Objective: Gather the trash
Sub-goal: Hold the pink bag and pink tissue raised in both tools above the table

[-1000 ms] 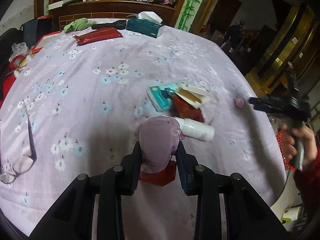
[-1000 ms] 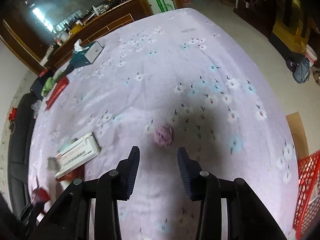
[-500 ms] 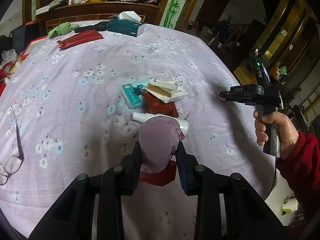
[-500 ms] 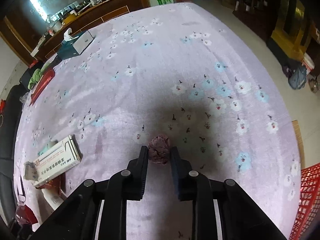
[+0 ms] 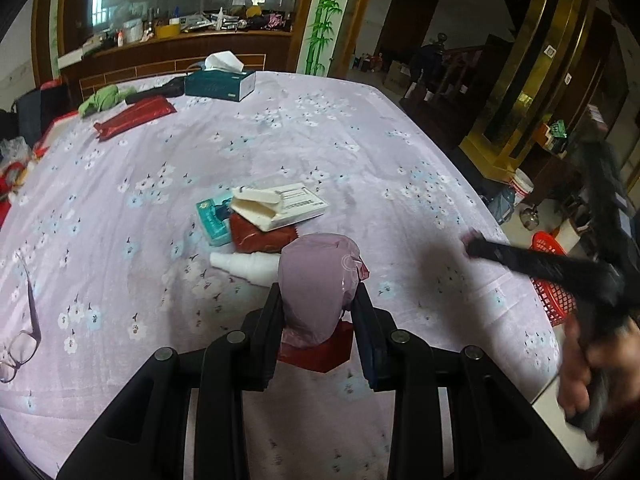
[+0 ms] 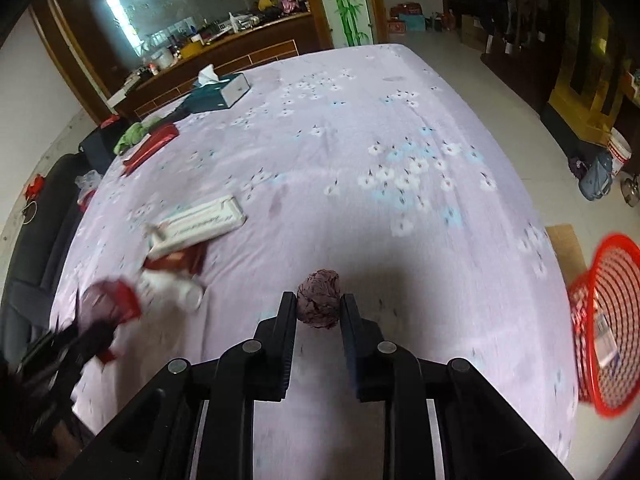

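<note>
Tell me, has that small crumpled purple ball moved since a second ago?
Yes. The crumpled purple ball is now between the right gripper fingers, nearer the red mesh basket.

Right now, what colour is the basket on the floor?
Red, with an open mesh wall. The basket shows best in the right wrist view.

Flat box [image 5: 286,206] atop wrapper [image 5: 260,236]; bottle [image 5: 246,266] before them; basket [image 6: 604,332] right of table [image 6: 400,120]

Tablecloth [image 6: 360,128]: matt floral cloth. Bag [image 5: 316,280]: glossy thin plastic. Crumpled ball [image 6: 319,298]: rough, wrinkled, material unclear. Basket [image 6: 608,320]: red plastic mesh. Gripper fingers [image 6: 286,344]: matt black plastic.
</note>
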Tool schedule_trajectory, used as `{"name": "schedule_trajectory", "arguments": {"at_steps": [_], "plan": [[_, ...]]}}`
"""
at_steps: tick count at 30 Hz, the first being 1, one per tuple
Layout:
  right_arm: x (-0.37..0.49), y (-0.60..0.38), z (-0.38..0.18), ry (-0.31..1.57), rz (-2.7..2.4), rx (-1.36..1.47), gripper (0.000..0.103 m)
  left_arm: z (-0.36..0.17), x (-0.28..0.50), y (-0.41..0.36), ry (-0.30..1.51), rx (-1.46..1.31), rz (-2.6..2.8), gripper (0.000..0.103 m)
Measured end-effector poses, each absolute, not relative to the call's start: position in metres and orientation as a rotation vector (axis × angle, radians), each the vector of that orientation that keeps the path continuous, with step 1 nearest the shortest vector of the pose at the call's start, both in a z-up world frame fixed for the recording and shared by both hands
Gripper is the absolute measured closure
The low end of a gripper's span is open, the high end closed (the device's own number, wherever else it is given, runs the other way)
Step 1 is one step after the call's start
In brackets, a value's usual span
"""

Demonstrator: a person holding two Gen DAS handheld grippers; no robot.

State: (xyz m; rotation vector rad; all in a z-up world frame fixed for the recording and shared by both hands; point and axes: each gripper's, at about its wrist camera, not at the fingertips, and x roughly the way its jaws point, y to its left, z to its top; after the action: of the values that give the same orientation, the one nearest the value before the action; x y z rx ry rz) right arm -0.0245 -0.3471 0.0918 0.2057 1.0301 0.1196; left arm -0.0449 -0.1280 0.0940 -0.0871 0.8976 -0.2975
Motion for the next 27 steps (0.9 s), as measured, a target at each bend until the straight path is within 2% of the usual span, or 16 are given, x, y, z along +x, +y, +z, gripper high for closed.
{"name": "schedule_trajectory", "arguments": {"at_steps": [12,27], "plan": [[-0.082,-0.371,0.104,1.001,0.059,0.243,0.08,0.105,-0.053,-0.178,0.861,0.029,-0.321,0.072],[-0.095,-0.386,0.124,0.937,0.039,0.253,0.08,0.122,-0.056,-0.208,0.79,0.129,-0.329,0.072]]}}
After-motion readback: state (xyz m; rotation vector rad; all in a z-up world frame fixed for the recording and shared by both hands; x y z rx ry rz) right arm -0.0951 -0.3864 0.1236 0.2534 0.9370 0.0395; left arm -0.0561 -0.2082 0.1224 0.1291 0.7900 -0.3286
